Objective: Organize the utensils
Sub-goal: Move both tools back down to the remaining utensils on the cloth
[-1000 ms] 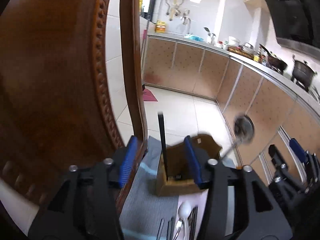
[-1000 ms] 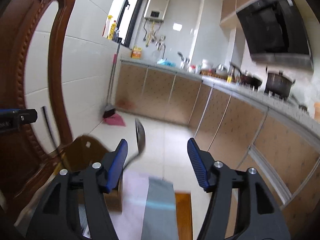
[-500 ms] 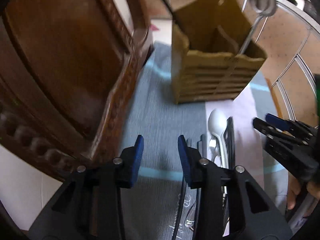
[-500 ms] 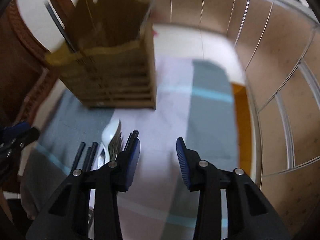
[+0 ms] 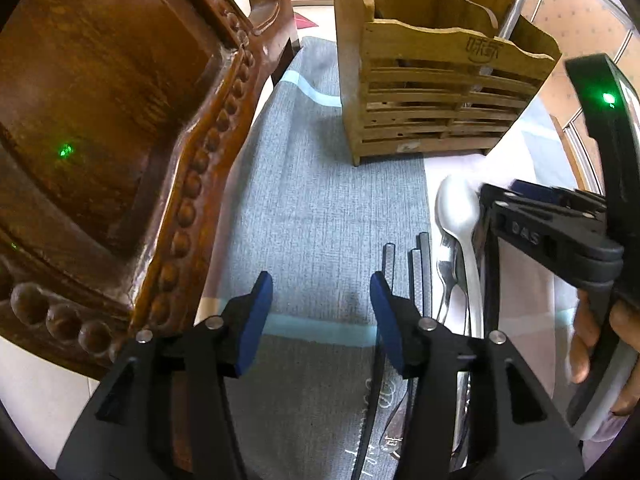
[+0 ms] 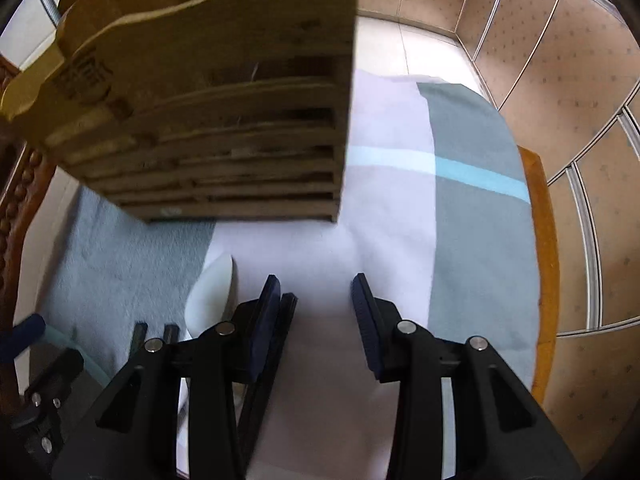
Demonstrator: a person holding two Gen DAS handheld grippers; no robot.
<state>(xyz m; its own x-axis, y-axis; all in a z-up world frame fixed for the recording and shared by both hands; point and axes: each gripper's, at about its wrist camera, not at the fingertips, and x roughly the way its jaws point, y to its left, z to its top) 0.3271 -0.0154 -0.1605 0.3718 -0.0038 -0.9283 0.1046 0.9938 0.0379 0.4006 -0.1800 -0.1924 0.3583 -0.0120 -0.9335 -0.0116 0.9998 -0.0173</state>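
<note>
A slatted wooden utensil holder [image 5: 440, 100] [image 6: 224, 120] stands on the cloth, with a metal ladle handle [image 5: 516, 4] rising from it. In front of it lie a metal spoon [image 5: 456, 208] [image 6: 212, 296], a fork [image 5: 446, 276] and black chopsticks [image 5: 420, 264] [image 6: 286, 320]. My left gripper [image 5: 320, 308] points down at bare cloth just left of the chopsticks; its jaws are opening with nothing between them. My right gripper [image 6: 316, 300] [image 5: 540, 232] hovers open over pale cloth, its left finger above a chopstick, with nothing between its pads.
A carved dark wooden chair back [image 5: 120, 120] rises close on the left. The grey, white and light-blue striped cloth [image 6: 472, 200] covers the table, whose wooden edge [image 6: 540, 280] shows on the right. Kitchen cabinets [image 6: 560, 80] stand beyond it. A person's hand [image 5: 592, 344] holds the right gripper.
Both grippers have sunk and tipped down from facing the kitchen to facing the utensils on the cloth. The left jaws narrowed, then widened; the right jaws narrowed.
</note>
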